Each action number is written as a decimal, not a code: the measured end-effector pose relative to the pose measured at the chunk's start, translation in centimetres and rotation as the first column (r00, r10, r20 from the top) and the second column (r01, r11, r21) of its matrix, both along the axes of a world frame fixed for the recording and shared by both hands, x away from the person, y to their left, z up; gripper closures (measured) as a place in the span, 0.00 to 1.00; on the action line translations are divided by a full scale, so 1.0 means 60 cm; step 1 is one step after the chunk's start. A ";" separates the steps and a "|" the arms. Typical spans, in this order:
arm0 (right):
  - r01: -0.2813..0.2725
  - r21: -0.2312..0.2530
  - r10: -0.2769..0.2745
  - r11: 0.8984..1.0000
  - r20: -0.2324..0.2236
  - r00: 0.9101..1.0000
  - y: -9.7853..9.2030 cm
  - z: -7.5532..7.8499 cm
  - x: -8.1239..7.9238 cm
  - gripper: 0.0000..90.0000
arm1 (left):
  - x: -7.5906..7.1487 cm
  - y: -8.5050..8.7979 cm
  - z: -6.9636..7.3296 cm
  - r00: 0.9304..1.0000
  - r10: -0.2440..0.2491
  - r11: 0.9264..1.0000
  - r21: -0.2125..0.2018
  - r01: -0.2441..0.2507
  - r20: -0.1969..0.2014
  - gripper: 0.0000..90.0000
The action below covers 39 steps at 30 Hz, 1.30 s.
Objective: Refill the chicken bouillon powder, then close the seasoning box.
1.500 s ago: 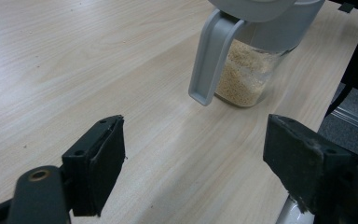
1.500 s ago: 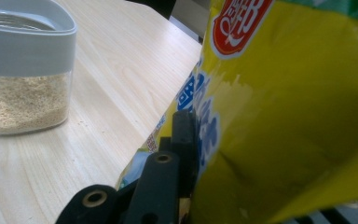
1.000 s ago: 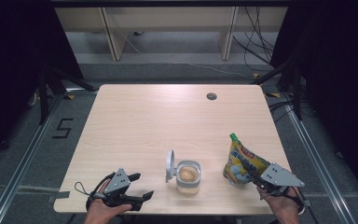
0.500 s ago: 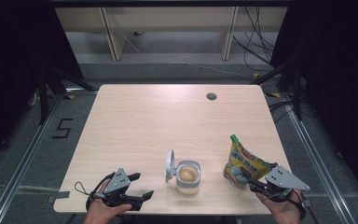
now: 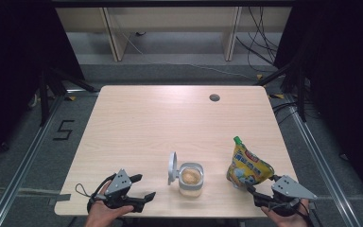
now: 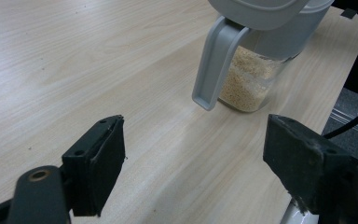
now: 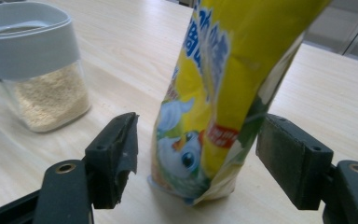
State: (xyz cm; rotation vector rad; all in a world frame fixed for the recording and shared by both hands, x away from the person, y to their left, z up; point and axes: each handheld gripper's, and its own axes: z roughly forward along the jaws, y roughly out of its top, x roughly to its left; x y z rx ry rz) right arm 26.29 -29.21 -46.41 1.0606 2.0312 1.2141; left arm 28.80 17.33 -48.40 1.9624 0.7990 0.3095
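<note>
Right gripper (image 7: 193, 158): its fingers have just been opening and are standing wide, one on each side of the pouch, not pressing on it.
Yellow soft plastic pouch with a green cap (image 5: 246, 165): it is standing up by itself near the front right edge of the desk, between the right fingers.
How the pouch may be handling: it is looking soft and squashy, with a smooth, maybe slippery skin; it may be tipping over easily. A gentle hold across the fuller lower part looks best.
Left gripper (image 5: 139, 189): it is resting at the front left, fingers wide and holding nothing.
Clear square jar with a grey flip lid (image 5: 190, 177): it is sitting between the two grippers, lid open, part full of pale grains; it looks hard and stiff.
Pale wooden desk (image 5: 160, 118): it is stretching away behind, bare to the far side.
</note>
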 end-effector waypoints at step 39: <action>-0.043 -0.027 0.041 0.999 -0.080 0.996 0.001 -0.020 -0.041 0.26 | 0.018 -0.017 0.051 0.999 0.024 0.998 -0.060 -0.021 0.040 0.67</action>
